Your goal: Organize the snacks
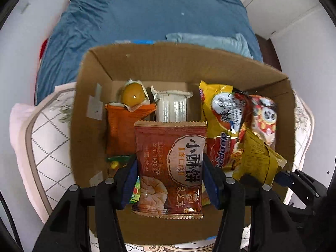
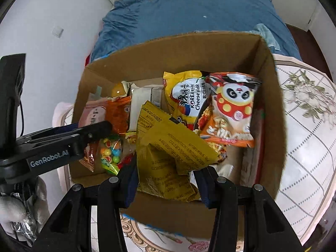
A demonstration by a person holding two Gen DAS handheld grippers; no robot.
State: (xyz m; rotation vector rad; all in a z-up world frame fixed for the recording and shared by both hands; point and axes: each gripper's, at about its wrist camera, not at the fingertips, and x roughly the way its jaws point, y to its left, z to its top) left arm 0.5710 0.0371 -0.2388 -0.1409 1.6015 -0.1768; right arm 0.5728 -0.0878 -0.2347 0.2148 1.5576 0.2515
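Observation:
An open cardboard box (image 1: 147,63) holds several snacks. My left gripper (image 1: 169,180) is shut on a red-brown pastry packet (image 1: 170,166) and holds it over the box's near left part. My right gripper (image 2: 166,180) is shut on a yellow noodle packet (image 2: 170,147) over the box's near middle. The box (image 2: 271,88) also holds a yellow cheese ramen bag (image 2: 187,96), a panda snack bag (image 2: 233,109), an orange packet (image 1: 121,130), a silver-white packet (image 1: 171,107), a yellow jelly cup (image 1: 133,94) and a candy bag (image 2: 110,153). The left gripper (image 2: 69,138) shows at the left of the right wrist view.
The box stands on a white quilted cushion with floral print (image 2: 308,130). Behind it lies a bed with a blue cover (image 1: 147,14) and a light blue cloth (image 1: 210,42). White walls flank both sides. A dark floor strip (image 1: 266,48) shows at right.

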